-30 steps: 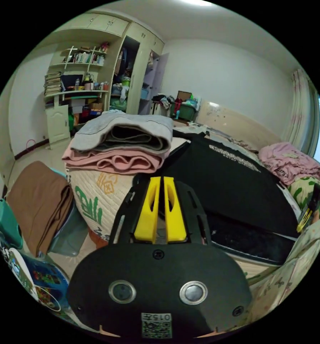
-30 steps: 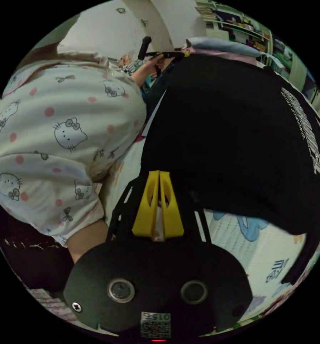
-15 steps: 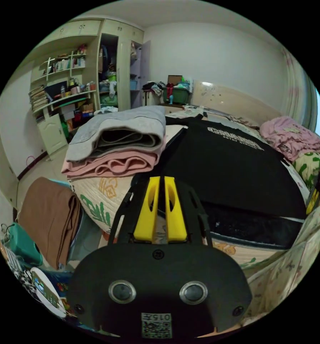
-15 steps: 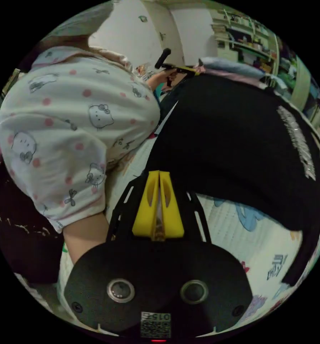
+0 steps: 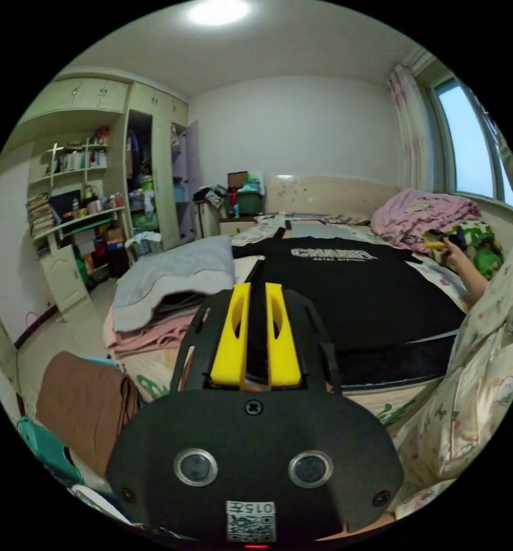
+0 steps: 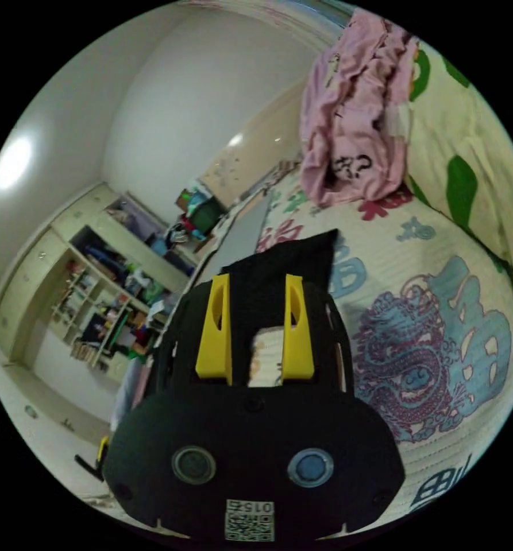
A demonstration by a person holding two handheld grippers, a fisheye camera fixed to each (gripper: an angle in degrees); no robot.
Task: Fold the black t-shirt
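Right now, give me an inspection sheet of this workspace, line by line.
Surface: bed with a printed quilt.
Job's things: black t-shirt spread flat on the bed, print facing up; a sleeve lies on the quilt ahead of the right gripper.
Clutter: stack of folded clothes beside the t-shirt; pink garment heaped near the window; brown cloth lying lower than the bed.
Grippers: left gripper jaws slightly apart, holding nothing; right gripper jaws wide apart, holding nothing.
Cables: nothing seen.
Surroundings: shelves, wardrobe, window, ceiling light.
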